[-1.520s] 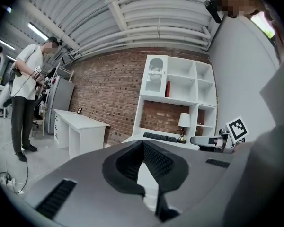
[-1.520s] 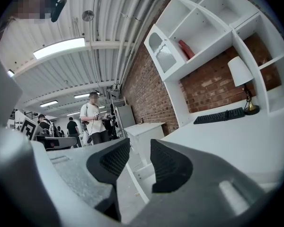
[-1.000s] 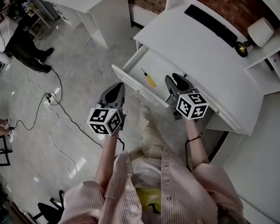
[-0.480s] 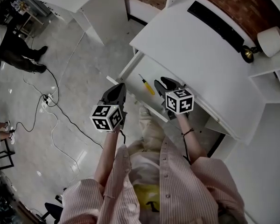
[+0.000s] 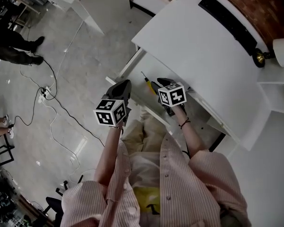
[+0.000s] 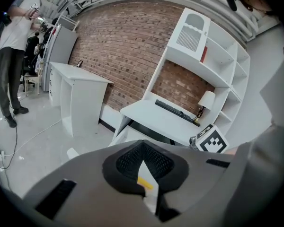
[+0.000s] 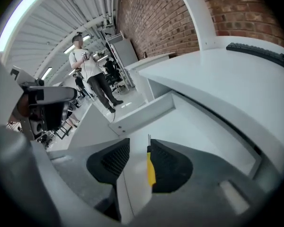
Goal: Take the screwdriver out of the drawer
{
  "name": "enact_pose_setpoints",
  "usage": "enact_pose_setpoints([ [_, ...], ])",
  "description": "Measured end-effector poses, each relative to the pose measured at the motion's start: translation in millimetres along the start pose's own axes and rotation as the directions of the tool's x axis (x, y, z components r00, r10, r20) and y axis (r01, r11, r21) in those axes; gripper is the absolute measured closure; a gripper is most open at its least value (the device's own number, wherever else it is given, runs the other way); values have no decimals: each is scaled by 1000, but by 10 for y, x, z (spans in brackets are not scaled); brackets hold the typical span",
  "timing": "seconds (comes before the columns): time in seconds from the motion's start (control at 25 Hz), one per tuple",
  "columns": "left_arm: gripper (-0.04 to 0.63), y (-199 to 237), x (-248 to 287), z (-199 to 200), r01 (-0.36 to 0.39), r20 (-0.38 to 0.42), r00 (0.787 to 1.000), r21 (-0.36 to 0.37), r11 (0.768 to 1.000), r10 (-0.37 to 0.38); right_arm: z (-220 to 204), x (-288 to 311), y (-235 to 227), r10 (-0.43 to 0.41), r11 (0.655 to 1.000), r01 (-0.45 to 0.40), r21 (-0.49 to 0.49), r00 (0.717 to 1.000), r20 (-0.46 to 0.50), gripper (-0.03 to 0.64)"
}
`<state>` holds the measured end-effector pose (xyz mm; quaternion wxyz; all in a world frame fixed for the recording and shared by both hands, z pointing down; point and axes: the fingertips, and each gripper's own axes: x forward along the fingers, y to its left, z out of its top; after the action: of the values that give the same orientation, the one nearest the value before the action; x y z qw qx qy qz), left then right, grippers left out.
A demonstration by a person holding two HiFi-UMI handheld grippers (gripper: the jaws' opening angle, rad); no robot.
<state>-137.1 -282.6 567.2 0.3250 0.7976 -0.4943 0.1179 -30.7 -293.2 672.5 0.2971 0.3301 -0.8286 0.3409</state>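
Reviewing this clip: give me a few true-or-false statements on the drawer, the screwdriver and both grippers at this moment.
1. The drawer is open. True.
2. The right gripper has lifted the screwdriver clear of the drawer. False: its jaws are apart and the screwdriver lies on the drawer floor between them.
3. The left gripper holds the screwdriver. False: its jaws are together on nothing.
4. A keyboard lies on the desk. True.

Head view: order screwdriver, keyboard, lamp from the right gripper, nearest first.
1. screwdriver: in the drawer, at the right gripper tips.
2. keyboard: back of the desk top.
3. lamp: far right, beyond the keyboard.
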Motion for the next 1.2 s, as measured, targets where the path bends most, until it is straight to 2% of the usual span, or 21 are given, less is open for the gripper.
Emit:
enact_pose_setpoints([
  [0.28, 597, 91, 132, -67, 19, -45, 999, -14, 1000, -20, -349, 477, -115, -30, 999, 22, -50, 985, -172, 485],
  [0.56, 597, 86, 227, -112, 61, -74, 995, -6, 998, -62, -654, 813, -269, -88, 995, 74, -61, 958, -272, 485],
  [0.8, 597, 89, 262, -147, 82, -97, 992, 6, 997, -81, -775, 1029, -321, -144, 987, 113, -115, 937, -317, 485],
  [0.92, 597, 102, 270, -139, 86, -100, 991, 9, 996, -84, -681, 1046, -270, -158, 981, 114, -158, 940, -303, 495],
  [1.2, 597, 155, 283, -145, 69, -106, 992, 5, 998, -68, -746, 1035, -337, -247, 945, 156, -288, 917, -314, 529],
])
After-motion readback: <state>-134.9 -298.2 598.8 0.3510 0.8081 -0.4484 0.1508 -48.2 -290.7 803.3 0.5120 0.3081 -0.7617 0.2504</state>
